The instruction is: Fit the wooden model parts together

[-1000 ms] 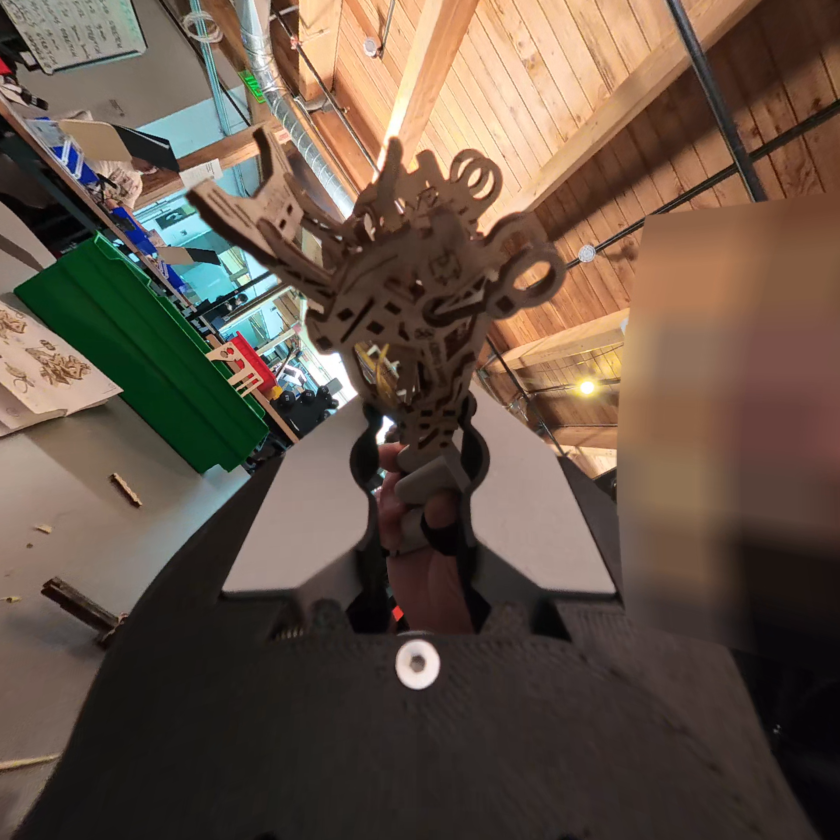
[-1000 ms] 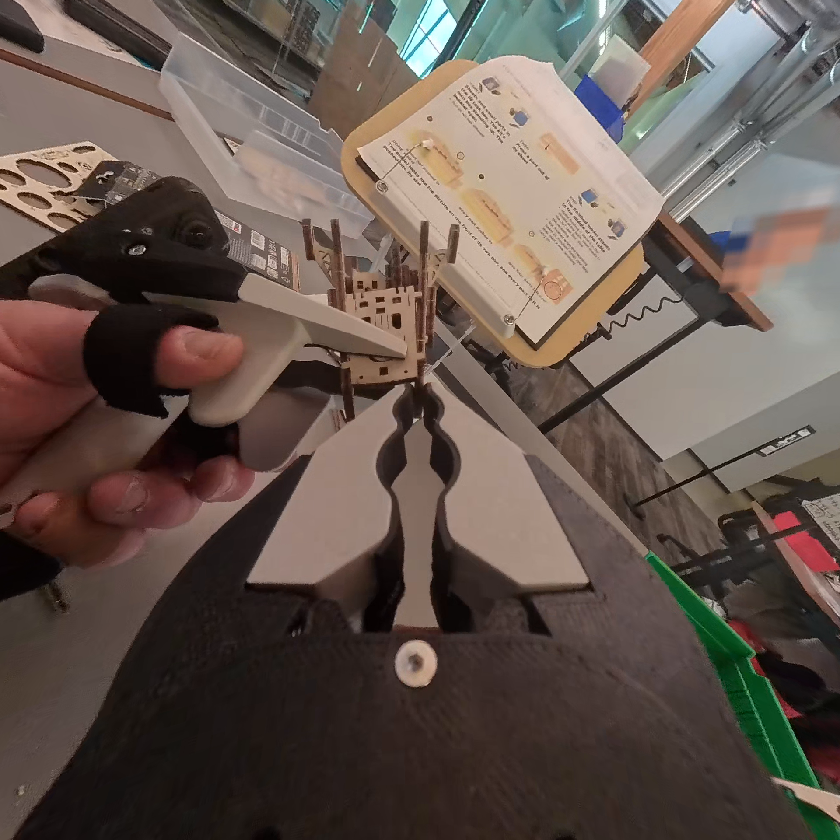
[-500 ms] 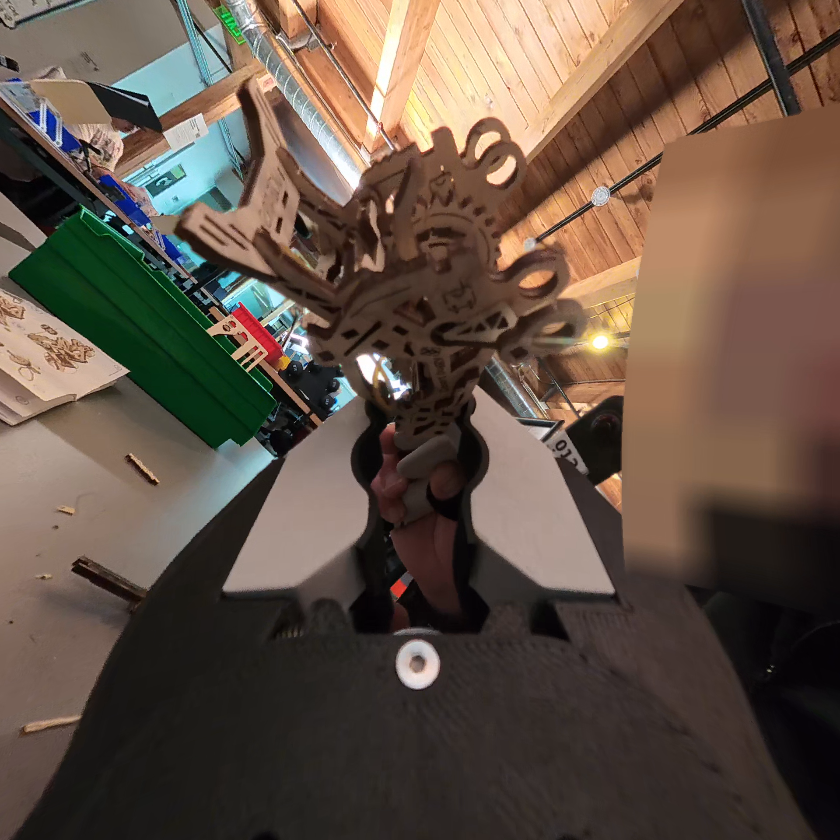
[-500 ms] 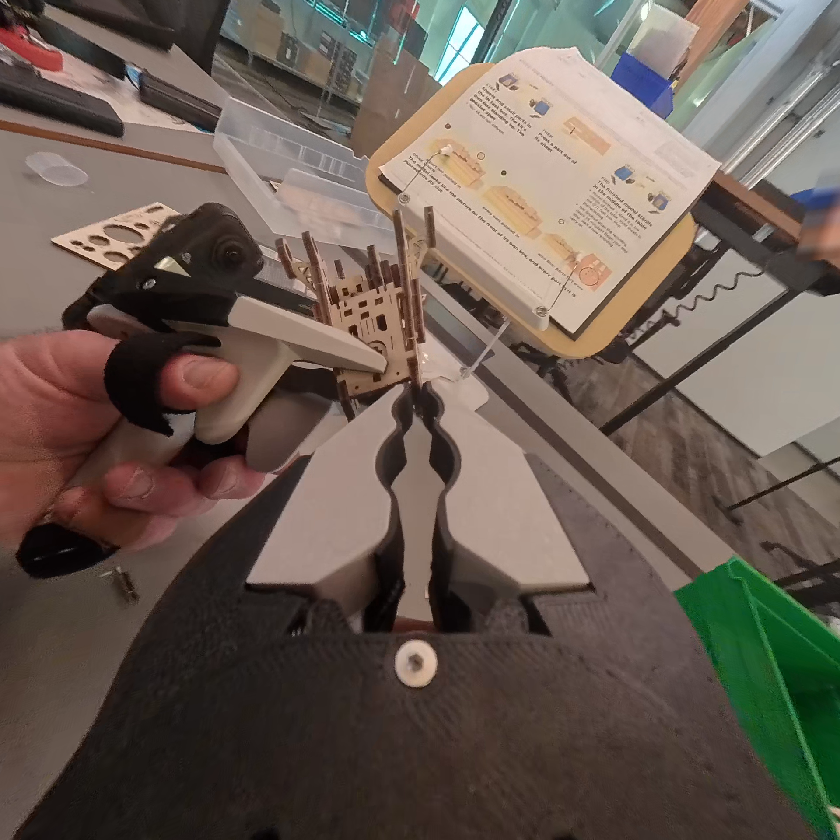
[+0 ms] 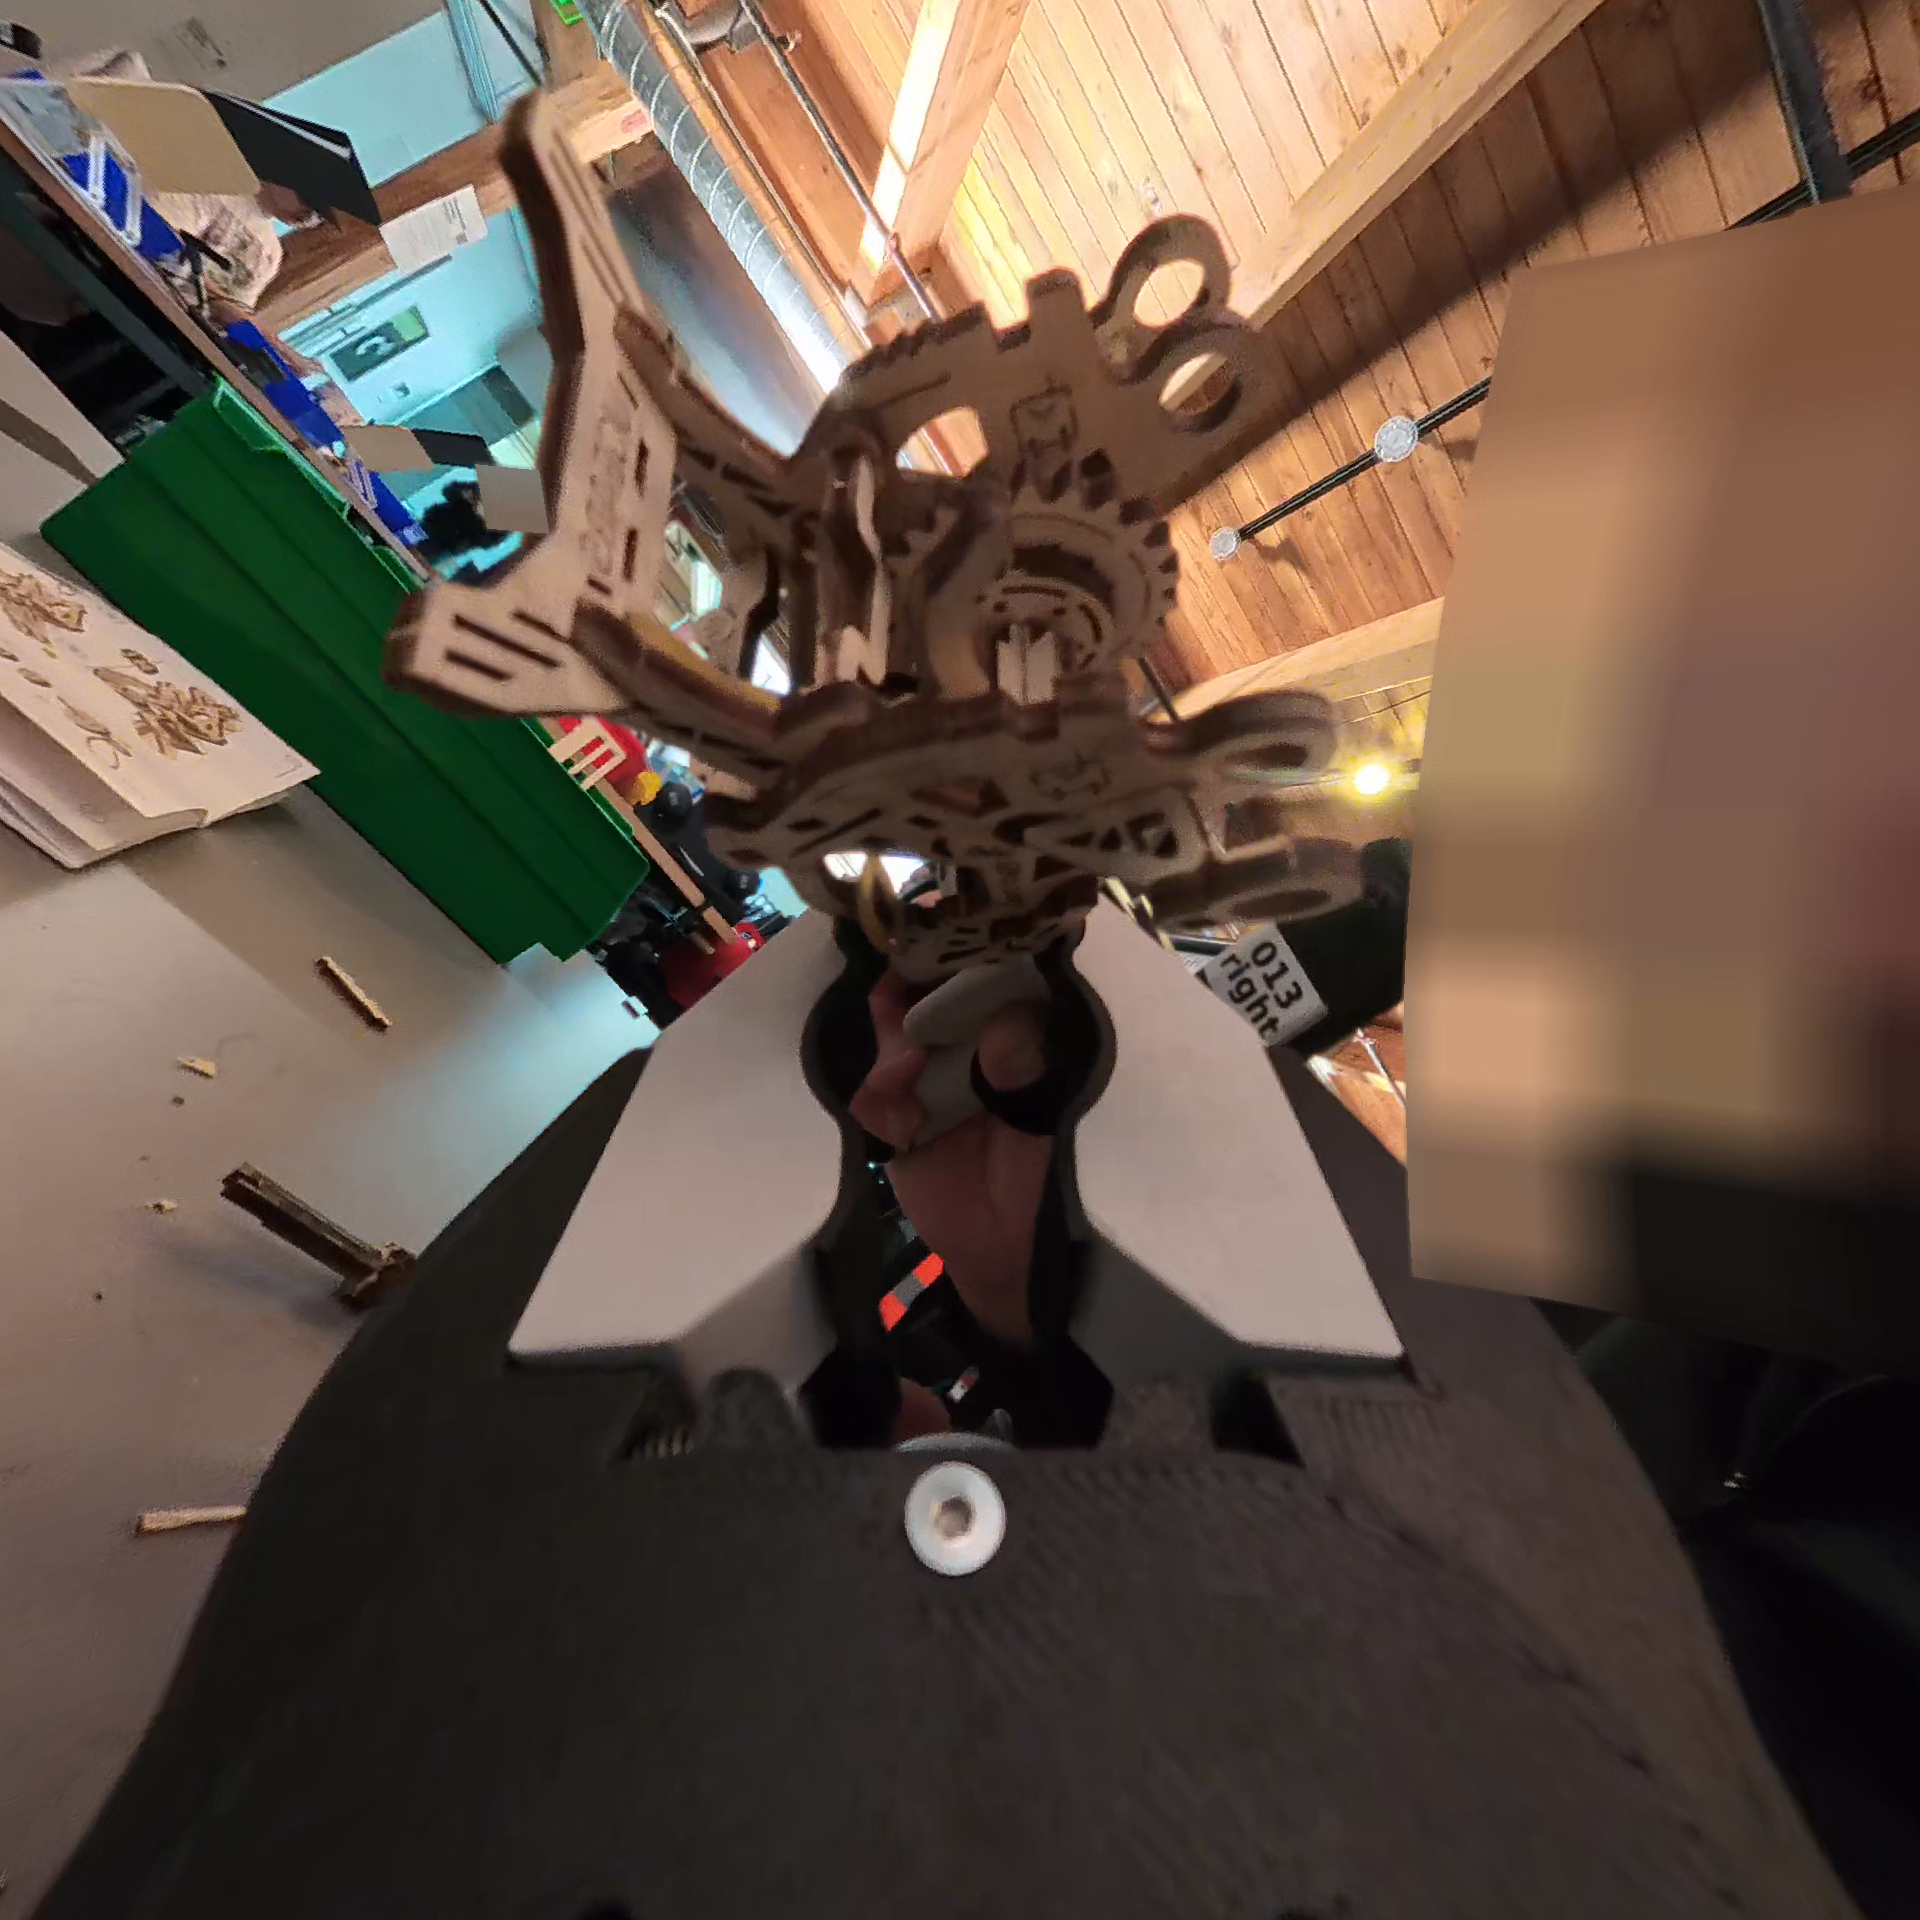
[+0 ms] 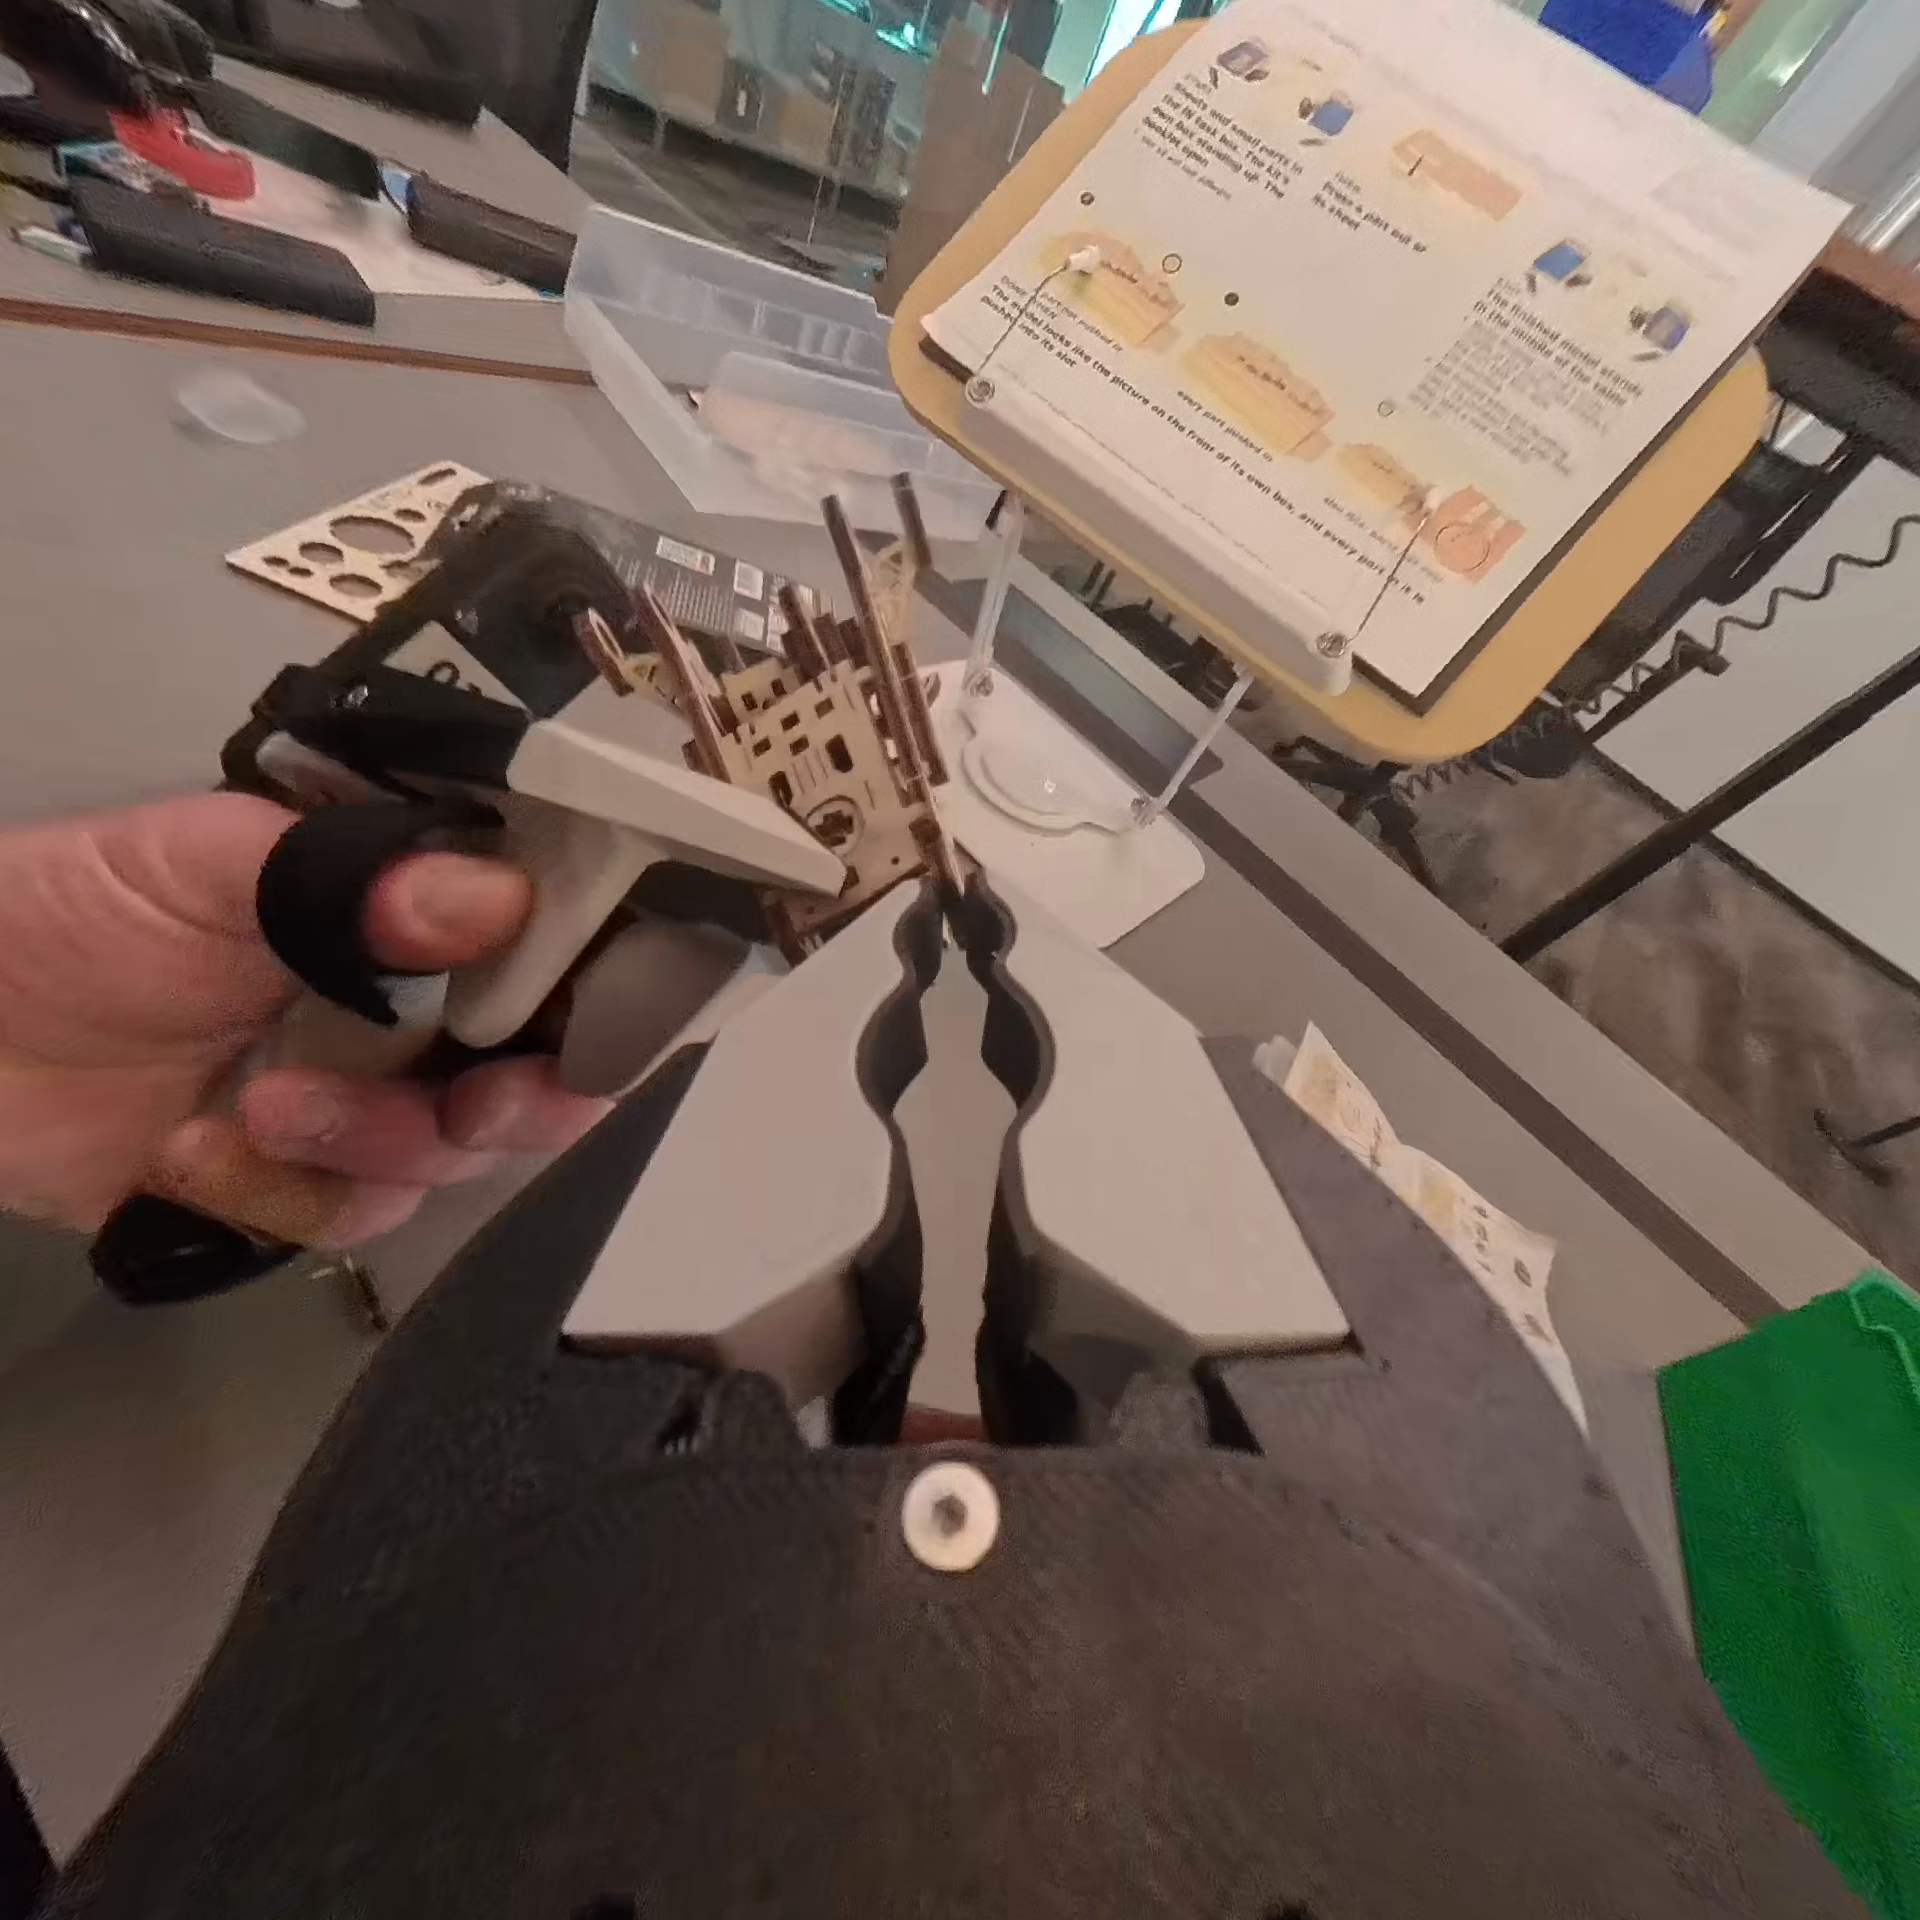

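A partly built wooden model of laser-cut plates and gears is held up in the air by both grippers. In the left wrist view my left gripper is shut on the model's lower end, and the model fans out above the fingers. In the right wrist view my right gripper is shut on the edge of one thin plate of the model. The left gripper shows there too, coming in from the left in a person's hand, with its white finger lying against the model's side.
A green bin stands on the grey table, also at the lower right in the right wrist view. An instruction sheet and wood scraps lie nearby. An instruction stand, a clear plastic box and a punched wooden sheet are behind the model. Left and right tips are no more than a few centimetres apart.
The model has tipped and turned between the grippers, leaning more to the left in the right wrist view. Both views have swung a little. Both grasps have stayed on the model.
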The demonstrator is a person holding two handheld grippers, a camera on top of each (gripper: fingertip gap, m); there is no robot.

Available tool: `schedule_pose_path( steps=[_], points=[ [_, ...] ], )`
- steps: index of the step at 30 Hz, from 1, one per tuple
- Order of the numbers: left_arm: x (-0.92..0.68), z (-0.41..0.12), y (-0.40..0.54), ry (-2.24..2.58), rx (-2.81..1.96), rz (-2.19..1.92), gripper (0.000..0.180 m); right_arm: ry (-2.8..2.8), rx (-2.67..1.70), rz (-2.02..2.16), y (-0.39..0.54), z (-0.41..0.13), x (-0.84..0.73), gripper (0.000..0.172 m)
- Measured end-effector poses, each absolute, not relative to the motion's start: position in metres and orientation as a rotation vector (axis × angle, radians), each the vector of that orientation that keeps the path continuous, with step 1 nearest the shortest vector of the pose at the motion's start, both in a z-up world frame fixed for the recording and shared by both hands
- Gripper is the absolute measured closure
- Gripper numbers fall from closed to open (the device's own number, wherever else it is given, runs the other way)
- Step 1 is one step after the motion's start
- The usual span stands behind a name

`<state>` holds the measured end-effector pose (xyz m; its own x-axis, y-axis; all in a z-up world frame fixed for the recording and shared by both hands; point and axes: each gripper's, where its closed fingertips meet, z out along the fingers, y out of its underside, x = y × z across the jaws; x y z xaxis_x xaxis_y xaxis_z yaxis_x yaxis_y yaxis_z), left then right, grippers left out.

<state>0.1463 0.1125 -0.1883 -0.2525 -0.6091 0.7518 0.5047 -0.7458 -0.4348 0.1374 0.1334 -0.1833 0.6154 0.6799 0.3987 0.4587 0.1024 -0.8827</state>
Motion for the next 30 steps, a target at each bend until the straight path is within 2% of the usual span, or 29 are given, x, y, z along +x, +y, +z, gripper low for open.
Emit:
schedule_pose_path(
  steps=[5, 30],
  points=[
    [0.147, -0.191, 0.113, 0.175, -1.306, -2.018, 0.154, -0.881, -1.618, 0.465, 0.135, -0.186, 0.137, 0.169],
    [0.153, -0.197, 0.120, 0.271, -1.333, -2.008, 0.154, -0.753, -1.671, 0.739, 0.140, -0.190, 0.143, 0.168]
  ],
)
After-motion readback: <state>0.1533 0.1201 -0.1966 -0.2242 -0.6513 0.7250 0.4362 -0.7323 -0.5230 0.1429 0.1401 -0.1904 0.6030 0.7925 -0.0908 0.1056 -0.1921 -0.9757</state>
